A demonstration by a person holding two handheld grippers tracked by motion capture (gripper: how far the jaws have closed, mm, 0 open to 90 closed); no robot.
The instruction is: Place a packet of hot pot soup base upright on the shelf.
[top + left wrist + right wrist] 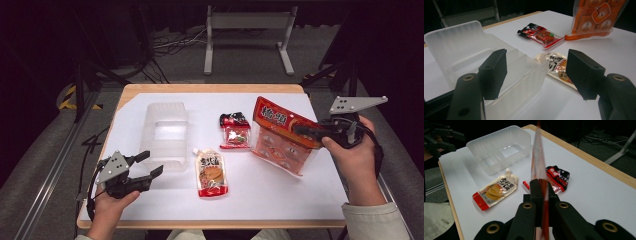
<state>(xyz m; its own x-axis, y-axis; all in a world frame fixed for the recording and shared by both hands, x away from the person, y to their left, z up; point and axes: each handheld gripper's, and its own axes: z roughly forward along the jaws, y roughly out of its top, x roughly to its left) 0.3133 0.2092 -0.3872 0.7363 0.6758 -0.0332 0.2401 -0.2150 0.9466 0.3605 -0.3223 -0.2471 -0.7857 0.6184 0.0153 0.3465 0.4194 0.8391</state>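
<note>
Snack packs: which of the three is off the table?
The big orange pack, clamped by its edge in the right tongs and tilted up. The spouted pouch and small red-black packet lie flat.

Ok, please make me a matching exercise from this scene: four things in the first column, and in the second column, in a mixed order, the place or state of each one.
Column one:
1. large orange bag
2. clear plastic container
3. spouted pouch
4. small red and black packet

Column two:
a. lies flat, nearest the person's edge of the table
b. clamped by its edge in the right gripper, partly raised
c. lies between the orange bag and the container, toward the far side
d. stands empty just ahead of the left gripper

Right pairs: 1-b, 2-d, 3-a, 4-c
</note>
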